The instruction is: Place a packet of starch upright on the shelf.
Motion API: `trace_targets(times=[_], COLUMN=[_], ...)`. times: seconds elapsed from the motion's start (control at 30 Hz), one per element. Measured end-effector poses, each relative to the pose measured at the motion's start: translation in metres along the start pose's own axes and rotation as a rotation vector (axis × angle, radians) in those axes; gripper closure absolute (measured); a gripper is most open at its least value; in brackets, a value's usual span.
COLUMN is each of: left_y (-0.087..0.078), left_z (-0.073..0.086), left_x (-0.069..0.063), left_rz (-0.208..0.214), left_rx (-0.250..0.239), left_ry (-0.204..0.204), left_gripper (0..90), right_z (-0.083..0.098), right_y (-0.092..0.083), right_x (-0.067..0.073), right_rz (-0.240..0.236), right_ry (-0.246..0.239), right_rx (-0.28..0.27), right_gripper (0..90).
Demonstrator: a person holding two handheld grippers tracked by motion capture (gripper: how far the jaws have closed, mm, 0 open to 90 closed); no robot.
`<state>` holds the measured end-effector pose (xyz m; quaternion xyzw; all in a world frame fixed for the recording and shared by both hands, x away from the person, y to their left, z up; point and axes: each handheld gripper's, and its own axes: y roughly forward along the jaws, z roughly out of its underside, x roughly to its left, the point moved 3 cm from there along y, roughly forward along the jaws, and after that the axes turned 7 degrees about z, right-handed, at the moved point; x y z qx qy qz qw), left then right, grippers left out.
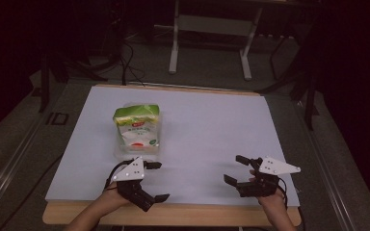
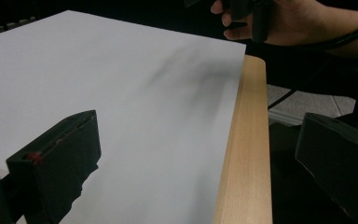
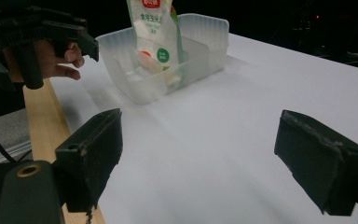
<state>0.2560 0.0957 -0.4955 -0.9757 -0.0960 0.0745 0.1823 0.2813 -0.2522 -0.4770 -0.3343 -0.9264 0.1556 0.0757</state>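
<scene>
**Q:** Starting at the near edge, how are the two grippers set?

**A:** In the high view the left gripper (image 1: 158, 181) sits at the near-left edge of the table (image 1: 250, 214), its jaws spread apart and holding nothing, pointing toward 3 o'clock. The right gripper (image 1: 236, 169) sits at the near-right edge, jaws likewise spread and empty, pointing toward 9 o'clock. The two face each other across bare white sheet (image 1: 207, 130).

**Q:** Where does the thing to be handled lie from them?

**A:** A clear plastic container (image 1: 119, 153) rests on the sheet just beyond the left gripper, at about 12 o'clock from it. From the right gripper it lies at about 10 o'clock, well apart. A green-and-white pouch (image 1: 137, 126) stands in the container, leaning back toward the far edge.

**Q:** How does it look from the right gripper view?

**A:** The container (image 3: 200, 51) sits ahead of and above the open jaws, toward 11 o'clock, its long side running obliquely. The pouch (image 3: 154, 32) rises nearly upright from it.

**Q:** Which hand is nearer?

**A:** The left. Judged from this layout, it needs only to turn its jaws toward 12 o'clock, whereas the right must cross the sheet.
</scene>
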Motion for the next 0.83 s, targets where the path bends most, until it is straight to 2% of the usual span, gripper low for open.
trace_targets(times=[0.13, 0.27, 0.37, 0.53, 0.83], left_y=[0.007, 0.011, 0.013, 0.017, 0.016], left_z=[0.003, 0.005, 0.007, 0.013, 0.016], left_x=[-0.005, -0.007, -0.006, -0.008, -0.008], left_rz=[0.020, -0.012, -0.010, -0.030, -0.035], left_rx=[0.021, 0.022, 0.014, 0.023, 0.018], left_ry=[0.017, 0.042, 0.033, 0.052, 0.048], left_gripper=[0.3, 0.3, 0.3, 0.3, 0.3], right_z=[0.003, 0.006, 0.008, 0.014, 0.016], right_y=[0.003, 0.005, 0.007, 0.010, 0.009], right_x=[-0.001, 0.000, 0.000, 0.000, -0.002], right_rz=[0.003, 0.009, 0.013, 0.019, 0.025], right_ry=[-0.004, -0.024, -0.028, -0.033, -0.023], right_rx=[0.009, 0.018, 0.022, 0.035, 0.031], right_gripper=[15.1, 15.1, 15.1, 15.1, 15.1])
